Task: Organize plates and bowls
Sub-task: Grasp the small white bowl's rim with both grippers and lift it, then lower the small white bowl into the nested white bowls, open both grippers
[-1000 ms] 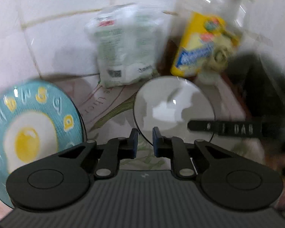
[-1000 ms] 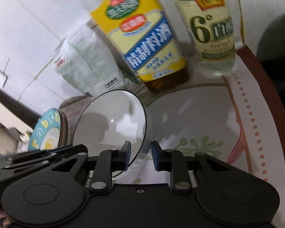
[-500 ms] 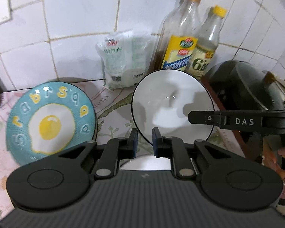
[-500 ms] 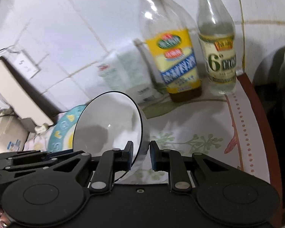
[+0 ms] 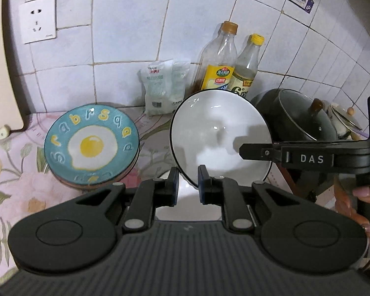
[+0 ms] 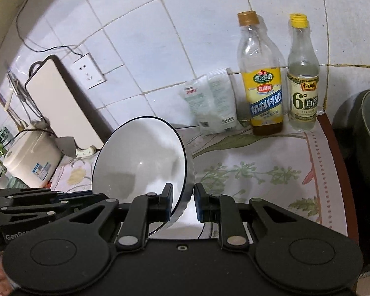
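On the floral-cloth counter (image 5: 17, 172) against the white tiled wall (image 5: 125, 24), things run from big to small. A dark lidded pot (image 5: 301, 118) sits off to the right, and a cream cutting board (image 6: 61, 106) leans on the wall at the left, near a cream rice cooker (image 6: 29, 157). The white bowl (image 5: 219, 140) with the thin black rim is held up above the counter, tipped steeply so its open face points back toward both cameras and its rim stands close to upright. Left of it, well apart, the teal fried-egg plate (image 5: 91, 145) lies flat on a short stack of plates, face up. Behind stand a cooking-wine bottle (image 6: 261, 83) and a white-vinegar bottle (image 6: 303, 79), just beside each other, with a white packet (image 6: 212, 106) leaning on the wall to their left.

The left gripper (image 5: 188, 185) pinches the bowl's lower rim, its fingers (image 5: 173, 185) narrowly parted around the edge. The right gripper (image 6: 183, 206) clamps the rim on the bowl's right side the same way, fingers (image 6: 167, 203) closed onto it.
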Available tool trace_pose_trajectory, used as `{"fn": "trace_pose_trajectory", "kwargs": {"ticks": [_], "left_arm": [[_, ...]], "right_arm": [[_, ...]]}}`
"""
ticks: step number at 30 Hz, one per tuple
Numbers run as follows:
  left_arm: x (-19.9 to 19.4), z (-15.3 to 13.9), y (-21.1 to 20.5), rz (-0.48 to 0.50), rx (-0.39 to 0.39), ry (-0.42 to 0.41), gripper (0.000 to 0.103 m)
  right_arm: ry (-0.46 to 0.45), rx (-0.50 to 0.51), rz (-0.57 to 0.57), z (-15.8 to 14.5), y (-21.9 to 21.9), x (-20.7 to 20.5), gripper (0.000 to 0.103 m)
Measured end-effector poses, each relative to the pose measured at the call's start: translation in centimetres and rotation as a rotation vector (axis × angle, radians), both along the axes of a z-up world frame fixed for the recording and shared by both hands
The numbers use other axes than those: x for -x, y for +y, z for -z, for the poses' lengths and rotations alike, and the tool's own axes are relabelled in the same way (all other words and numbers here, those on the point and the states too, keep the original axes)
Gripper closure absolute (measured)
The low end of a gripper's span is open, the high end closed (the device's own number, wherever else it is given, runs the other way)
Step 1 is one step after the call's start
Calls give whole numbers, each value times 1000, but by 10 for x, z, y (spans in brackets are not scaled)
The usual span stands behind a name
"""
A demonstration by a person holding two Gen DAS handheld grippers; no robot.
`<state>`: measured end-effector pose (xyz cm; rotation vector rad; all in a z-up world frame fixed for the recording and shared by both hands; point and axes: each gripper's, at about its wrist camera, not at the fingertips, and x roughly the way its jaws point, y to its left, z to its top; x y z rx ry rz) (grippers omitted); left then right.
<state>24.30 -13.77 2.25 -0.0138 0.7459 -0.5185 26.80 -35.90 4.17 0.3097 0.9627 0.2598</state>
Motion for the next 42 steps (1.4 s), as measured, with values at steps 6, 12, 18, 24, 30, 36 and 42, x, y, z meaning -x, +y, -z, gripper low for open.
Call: {"fn": "trace_pose_trajectory", "kwargs": {"ticks": [6, 12, 18, 24, 30, 36, 42], "left_arm": [[16, 10, 11, -2, 13, 11, 89], [20, 26, 17, -7, 27, 36, 89], [11, 46, 20, -17, 31, 82, 89], [-5, 65, 22, -24, 36, 139, 89], [-18, 74, 25, -29, 55, 182, 89], [-30, 85, 25, -36, 75, 237, 89], [-35, 89, 24, -46, 75, 254, 89]], "right_arm": [[-5, 22, -8, 3, 9, 18, 81], [12, 33, -19, 13, 16, 25, 81], [45, 40, -30, 30, 21, 21, 81], [75, 68, -41, 48, 27, 13, 81], [84, 99, -64, 57, 32, 4, 81], [56, 181, -92, 63, 40, 2, 81], [4, 270, -125, 64, 50, 2, 81]]}}
